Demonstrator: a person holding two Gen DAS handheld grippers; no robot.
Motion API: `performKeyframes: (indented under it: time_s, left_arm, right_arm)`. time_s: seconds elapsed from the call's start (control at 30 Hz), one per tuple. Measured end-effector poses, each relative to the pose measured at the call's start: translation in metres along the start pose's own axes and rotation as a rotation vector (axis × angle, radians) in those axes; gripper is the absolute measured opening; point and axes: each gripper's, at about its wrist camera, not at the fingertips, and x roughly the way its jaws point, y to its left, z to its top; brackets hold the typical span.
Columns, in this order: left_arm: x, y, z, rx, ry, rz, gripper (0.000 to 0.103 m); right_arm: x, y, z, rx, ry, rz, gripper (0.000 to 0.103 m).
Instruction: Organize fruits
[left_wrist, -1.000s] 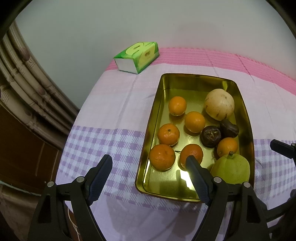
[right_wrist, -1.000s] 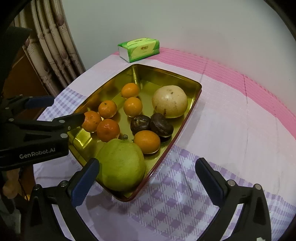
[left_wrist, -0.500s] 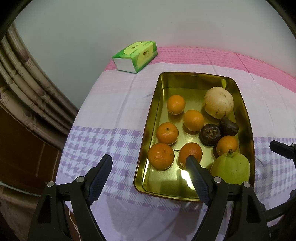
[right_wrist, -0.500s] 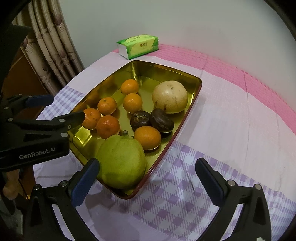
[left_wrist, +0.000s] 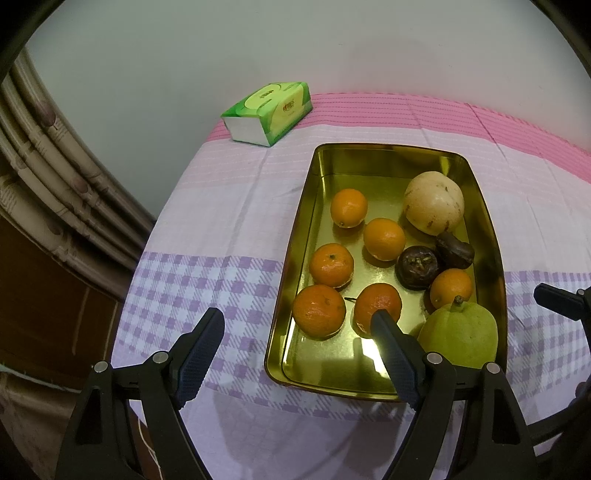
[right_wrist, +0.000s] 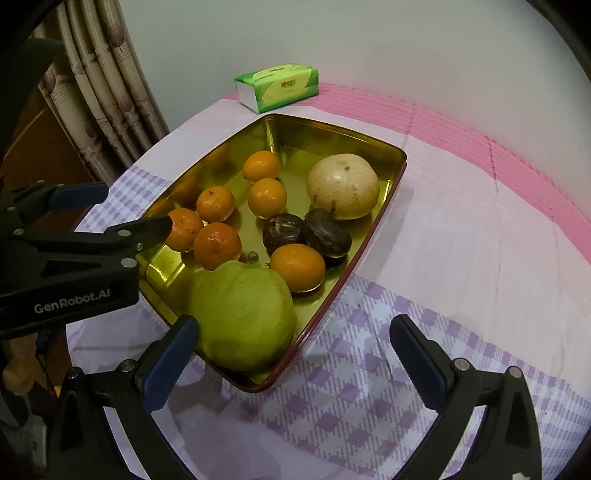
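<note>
Both grippers, left (left_wrist: 297, 328) and right (right_wrist: 293, 338), hang open and empty over the tray's (left_wrist: 291, 258) near edge, nine fruits loose inside; risk: nudged mandarins (left_wrist: 319, 311) roll into neighbours.

Left wrist view: near, steeply downward from the near-left of the gold tray (left_wrist: 295, 236), facing the wall. Right wrist view: near, downward from the tray's (right_wrist: 384, 206) near-right corner. Both share tray, fruit, tissue box (left_wrist: 267, 112) (right_wrist: 277, 88), tabletop (left_wrist: 221, 206).
</note>
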Motion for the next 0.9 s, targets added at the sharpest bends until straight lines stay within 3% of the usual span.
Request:
performKeyframes:
  time_s: [0.9]
  left_arm:
    - [0.001, -0.0002, -0.0003, 0.008, 0.003, 0.0, 0.082]
  right_arm:
    - [-0.0007, 0.003, -0.0014, 0.001, 0.005, 0.011, 0.103]
